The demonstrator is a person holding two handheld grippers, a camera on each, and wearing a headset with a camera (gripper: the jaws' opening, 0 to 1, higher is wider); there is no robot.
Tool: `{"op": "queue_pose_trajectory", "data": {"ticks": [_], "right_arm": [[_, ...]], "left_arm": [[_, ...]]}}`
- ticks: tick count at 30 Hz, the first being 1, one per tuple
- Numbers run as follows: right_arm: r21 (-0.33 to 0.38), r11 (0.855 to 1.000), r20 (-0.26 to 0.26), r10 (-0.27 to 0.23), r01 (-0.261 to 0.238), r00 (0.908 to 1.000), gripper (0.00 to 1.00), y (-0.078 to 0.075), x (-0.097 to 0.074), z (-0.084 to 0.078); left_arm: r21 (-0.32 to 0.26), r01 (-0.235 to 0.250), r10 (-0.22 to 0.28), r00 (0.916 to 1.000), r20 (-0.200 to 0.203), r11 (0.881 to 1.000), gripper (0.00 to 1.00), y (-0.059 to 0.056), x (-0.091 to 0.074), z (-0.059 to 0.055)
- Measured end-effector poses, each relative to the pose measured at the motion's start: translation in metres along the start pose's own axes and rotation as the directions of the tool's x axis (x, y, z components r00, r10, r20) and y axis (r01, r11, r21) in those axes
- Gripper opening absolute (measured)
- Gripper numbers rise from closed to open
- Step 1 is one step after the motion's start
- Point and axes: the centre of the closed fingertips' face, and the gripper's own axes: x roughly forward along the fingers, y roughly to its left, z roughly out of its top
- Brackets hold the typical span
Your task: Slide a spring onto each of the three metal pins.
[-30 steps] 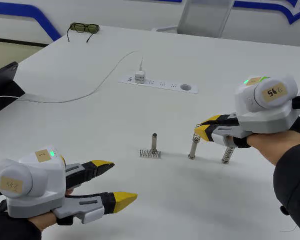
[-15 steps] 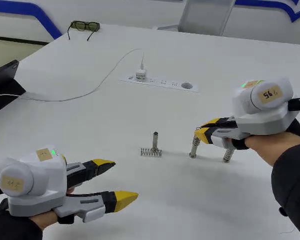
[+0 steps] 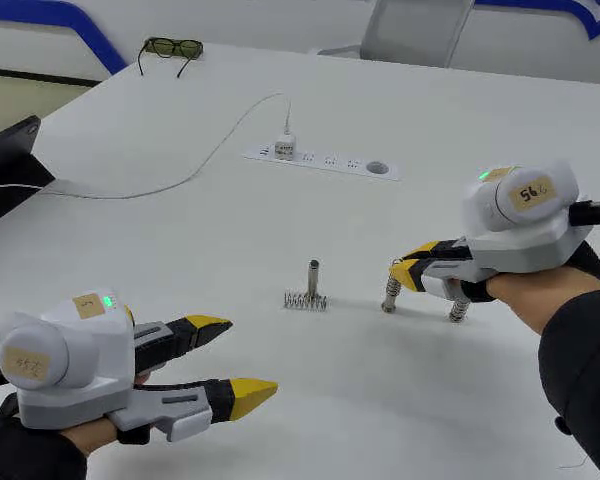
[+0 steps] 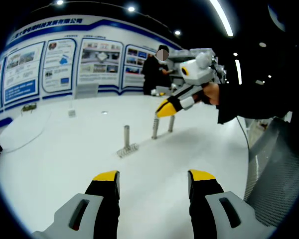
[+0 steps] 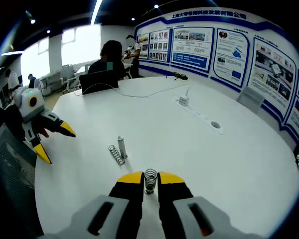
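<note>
Three metal pins stand on the white table. The left pin is bare, and a loose spring lies at its foot. The middle pin and the right pin each carry a spring. My right gripper is shut on the spring at the top of the middle pin, whose tip is hidden by the fingers. My left gripper hovers open and holds nothing, near the front left of the table. In the left gripper view the bare pin stands ahead of that gripper.
A power strip with a white charger and its cable lies farther back. Green glasses rest at the far left. A dark screen is at the left edge and a chair is behind the table. People stand in the background.
My right gripper has sunk a little along the middle pin, with the spring in it. The left gripper has stayed put. The camera has shifted slightly.
</note>
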Motion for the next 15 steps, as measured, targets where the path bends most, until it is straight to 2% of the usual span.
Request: {"op": "queue_pose_trajectory", "data": {"ticks": [15], "right_arm": [[0.011,1.0,-0.026,0.006,-0.006,0.9996,0.12,0.001,0.007,-0.011]], "left_arm": [[-0.002,-0.003,0.003,1.0,-0.003,1.0,0.56,0.0,0.0,-0.001]]}}
